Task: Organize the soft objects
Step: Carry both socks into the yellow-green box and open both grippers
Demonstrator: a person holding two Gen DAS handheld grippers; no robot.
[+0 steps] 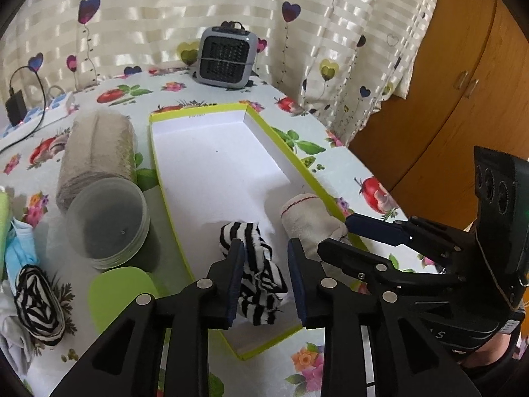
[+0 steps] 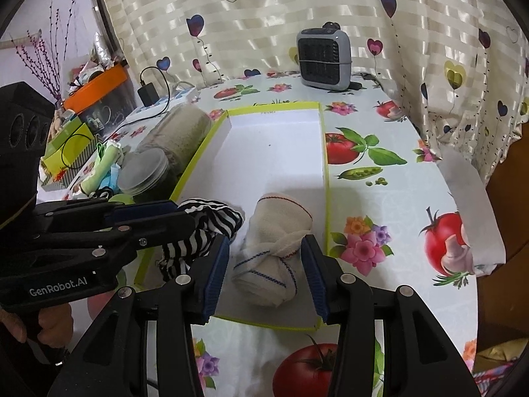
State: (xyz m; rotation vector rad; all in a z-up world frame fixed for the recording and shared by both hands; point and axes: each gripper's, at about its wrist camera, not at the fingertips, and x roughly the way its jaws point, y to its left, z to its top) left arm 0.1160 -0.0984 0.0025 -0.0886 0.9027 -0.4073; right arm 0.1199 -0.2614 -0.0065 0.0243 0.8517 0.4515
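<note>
Both socks lie inside the box (image 1: 158,165), at its near end. The left claw (image 1: 266,281) is spread around the striped sock (image 1: 254,264), possibly touching it. The right claw (image 2: 266,278) is spread around the white sock (image 2: 274,251).

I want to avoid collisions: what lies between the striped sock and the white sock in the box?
Only bare box floor separates striped sock from white sock, per the right wrist view.
</note>
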